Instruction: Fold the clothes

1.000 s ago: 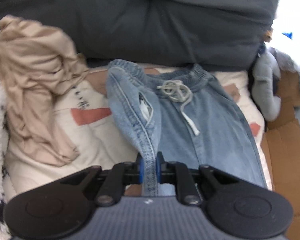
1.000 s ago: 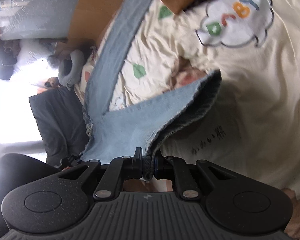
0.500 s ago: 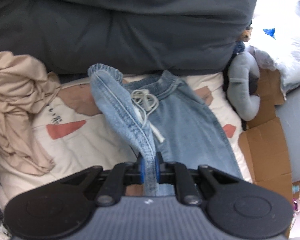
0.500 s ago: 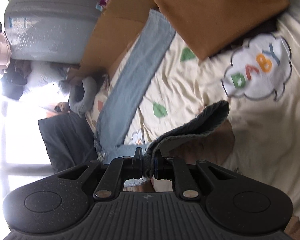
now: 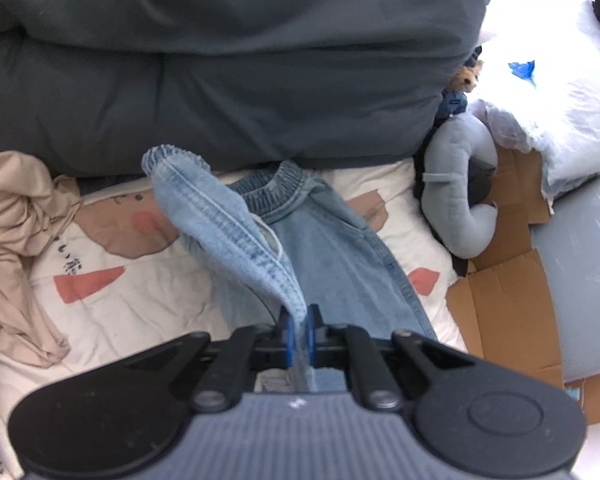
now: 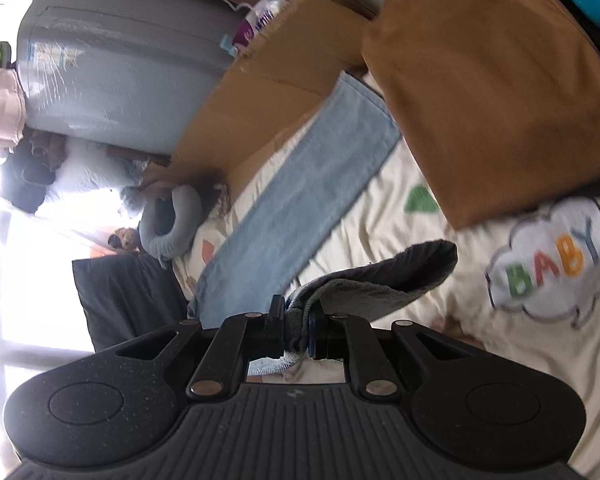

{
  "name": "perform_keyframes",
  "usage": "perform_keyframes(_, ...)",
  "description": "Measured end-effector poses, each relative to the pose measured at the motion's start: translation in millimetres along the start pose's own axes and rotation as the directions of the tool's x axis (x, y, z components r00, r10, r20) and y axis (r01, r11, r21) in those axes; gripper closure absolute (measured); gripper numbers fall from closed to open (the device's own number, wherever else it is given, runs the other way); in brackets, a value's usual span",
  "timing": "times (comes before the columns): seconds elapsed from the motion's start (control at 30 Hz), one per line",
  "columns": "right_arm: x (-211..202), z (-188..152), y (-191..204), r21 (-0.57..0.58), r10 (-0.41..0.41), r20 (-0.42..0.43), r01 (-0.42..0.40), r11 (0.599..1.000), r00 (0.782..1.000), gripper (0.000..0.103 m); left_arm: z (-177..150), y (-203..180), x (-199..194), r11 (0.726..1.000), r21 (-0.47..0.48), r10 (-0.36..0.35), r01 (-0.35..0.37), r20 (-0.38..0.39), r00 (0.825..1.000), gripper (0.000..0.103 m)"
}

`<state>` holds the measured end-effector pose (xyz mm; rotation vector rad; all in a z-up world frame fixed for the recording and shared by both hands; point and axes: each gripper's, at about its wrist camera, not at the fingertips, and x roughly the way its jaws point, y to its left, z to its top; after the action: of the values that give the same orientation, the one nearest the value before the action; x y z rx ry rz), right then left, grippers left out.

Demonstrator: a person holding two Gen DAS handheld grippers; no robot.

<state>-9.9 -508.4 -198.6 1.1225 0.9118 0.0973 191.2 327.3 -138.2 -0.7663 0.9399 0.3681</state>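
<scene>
In the left wrist view we see the left hand-held gripper (image 5: 299,334) clenched on the side seam of the light blue jeans (image 5: 332,256); its blue pads (image 5: 287,336) press the denim from both sides, and the jaws have just been closing further on that fabric. From the pinch, the seam runs up and away to the left, ending in a lifted corner of the elastic waistband (image 5: 172,160). The remaining part of the jeans lies flat on the printed bedsheet (image 5: 140,292) just beyond the fingertips, with the waistband touching the dark grey duvet (image 5: 228,92) at the far side. A crumpled beige garment (image 5: 16,248) lies well to the left, and a grey plush toy (image 5: 456,204) sits to the right beside flattened cardboard (image 5: 504,300).

In the right wrist view we see the right hand-held gripper (image 6: 299,330) clamped on a bunched leg end of the jeans (image 6: 372,284), which hangs off the sheet and curls out to the right of the fingertips. The other leg (image 6: 300,216) lies flat on the bedsheet (image 6: 384,240), stretching away toward the cardboard (image 6: 268,92). A folded brown cloth (image 6: 488,92) rests on the sheet to the right, near a cloud print reading "BABY" (image 6: 552,264).
</scene>
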Motion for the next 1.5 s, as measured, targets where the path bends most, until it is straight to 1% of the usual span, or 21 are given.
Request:
perform_keyframes(0.17,21.1,31.3,-0.2,0.026,0.02,0.005,-0.02,0.999,1.0,0.094,5.9,-19.3,9.9,1.0,-0.009,0.012,-0.012,0.005,1.0,0.097)
perform_keyframes(0.33,52.0,62.5,-5.1,0.046,0.03,0.006,-0.03,0.998,1.0,0.094,12.5,-38.7,31.5,1.0,-0.001,0.019,-0.019,0.002,1.0,0.098)
perform_keyframes(0.5,83.2,96.3,-8.6,0.063,0.004,0.004,-0.004,0.998,1.0,0.094,19.8,-57.2,51.7,1.0,-0.015,0.02,-0.02,-0.008,1.0,0.098)
perform_keyframes(0.7,120.0,129.6,-9.6,0.091,-0.049,0.019,0.047,0.995,0.999,0.094,27.2,-75.7,77.1,1.0,-0.025,0.005,-0.006,-0.022,1.0,0.098)
perform_keyframes(0.9,152.8,152.7,-14.6,0.127,-0.076,0.046,0.07,0.989,0.996,0.094,36.2,-90.9,109.5,0.999,-0.035,0.004,-0.005,-0.037,0.999,0.098)
perform_keyframes(1.0,167.5,164.7,-14.3,0.127,-0.088,0.063,0.08,0.989,0.994,0.094,38.7,-99.2,125.8,0.999,-0.038,-0.003,0.001,-0.044,0.999,0.098)
perform_keyframes(1.2,199.6,189.0,-22.7,0.146,-0.099,0.104,0.083,0.986,0.99,0.094,39.2,-113.3,163.7,0.999,-0.037,0.027,-0.029,-0.065,0.998,0.098)
perform_keyframes(1.33,222.3,203.4,-28.4,0.165,-0.124,0.122,0.103,0.981,0.985,0.094,36.3,-119.5,186.5,0.999,-0.037,0.028,-0.031,-0.071,0.997,0.098)
perform_keyframes(1.5,250.4,221.9,-26.3,0.147,-0.168,0.128,0.148,0.978,0.978,0.094,35.0,-117.9,212.0,0.998,-0.062,0.019,-0.024,-0.079,0.997,0.098)
